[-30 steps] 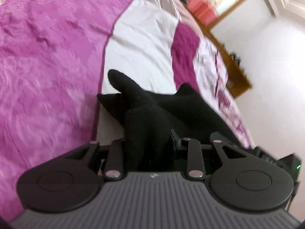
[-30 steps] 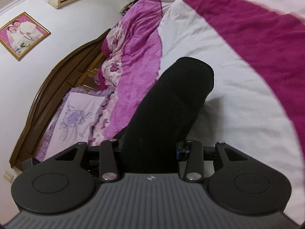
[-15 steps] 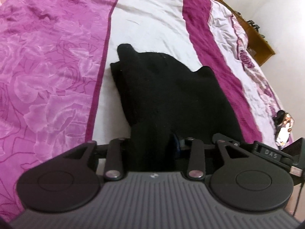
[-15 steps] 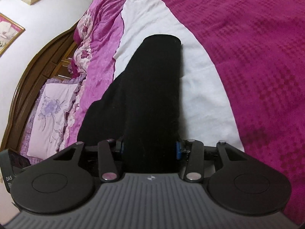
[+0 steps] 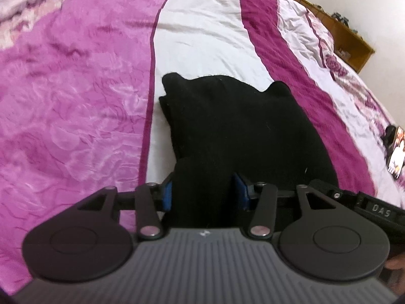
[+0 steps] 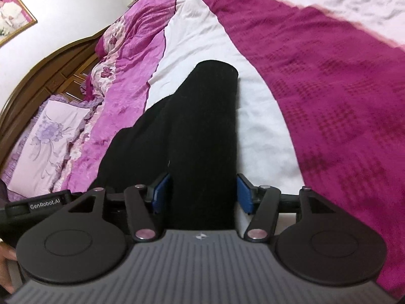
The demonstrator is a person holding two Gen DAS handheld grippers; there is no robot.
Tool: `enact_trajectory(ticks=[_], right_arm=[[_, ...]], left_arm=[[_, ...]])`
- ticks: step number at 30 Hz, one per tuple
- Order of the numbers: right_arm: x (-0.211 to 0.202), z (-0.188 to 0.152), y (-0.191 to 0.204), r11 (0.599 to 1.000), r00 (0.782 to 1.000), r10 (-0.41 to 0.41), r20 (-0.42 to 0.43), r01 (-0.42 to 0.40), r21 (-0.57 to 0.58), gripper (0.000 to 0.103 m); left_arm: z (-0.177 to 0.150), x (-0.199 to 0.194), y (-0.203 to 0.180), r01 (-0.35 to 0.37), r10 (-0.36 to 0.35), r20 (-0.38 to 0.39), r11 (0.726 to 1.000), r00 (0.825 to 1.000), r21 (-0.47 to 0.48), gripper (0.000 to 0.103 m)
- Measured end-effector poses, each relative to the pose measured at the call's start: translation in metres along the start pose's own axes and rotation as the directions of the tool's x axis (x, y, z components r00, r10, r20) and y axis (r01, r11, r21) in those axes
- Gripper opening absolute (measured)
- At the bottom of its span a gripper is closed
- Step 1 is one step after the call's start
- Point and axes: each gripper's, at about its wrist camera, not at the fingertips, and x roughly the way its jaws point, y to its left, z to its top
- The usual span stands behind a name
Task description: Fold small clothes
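Wooden headboard [image 6: 38, 76] in right view only; phone [image 5: 396, 154] left.

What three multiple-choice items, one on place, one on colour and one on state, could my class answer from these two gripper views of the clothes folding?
1. Where does the garment lie?
A. on the white stripe of the bedspread
B. on the floor
C. on the pillow

2. What colour is the garment?
A. white
B. black
C. purple

3. How do the blue pads of the right gripper stand?
A. pressed together with nothing between
B. apart, with cloth between them
C. out of view

Answers: 1 A, white cloth shows on both sides of it; 2 B, it is black in both views; 3 B, a blue pad shows on each side of the cloth.
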Motion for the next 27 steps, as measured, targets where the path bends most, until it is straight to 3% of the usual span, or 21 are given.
enact_trajectory(ticks=[6,9,19,27], right_arm=[[-0.028,-0.021,0.011,0.998,0.999,-0.047,0.008,0.048,-0.049,0.068],[-0.035,-0.033,0.015,0.995,0.998,-0.069,-0.003,0.068,-0.073,0.071],[-0.034,-0.06,0.032,0.962,0.984,-0.17,-0.053,0.154,-0.225,0.073],[-0.023,-0.073,0.035,0.944,0.975,-0.208,-0.076,0.18,-0.277,0.08]], left_arm=[[-0.02,-0.011,-0.003,-0.035,0.036,-0.02,0.997,0.999,0.068,0.056],[-0.032,-0.014,-0.002,-0.038,0.042,-0.045,0.996,0.998,0.082,0.064],[-0.064,-0.009,-0.006,-0.097,0.108,-0.111,0.99,0.988,0.098,0.064],[-0.072,-0.003,-0.016,-0.157,0.168,-0.1,0.981,0.981,0.11,0.064]])
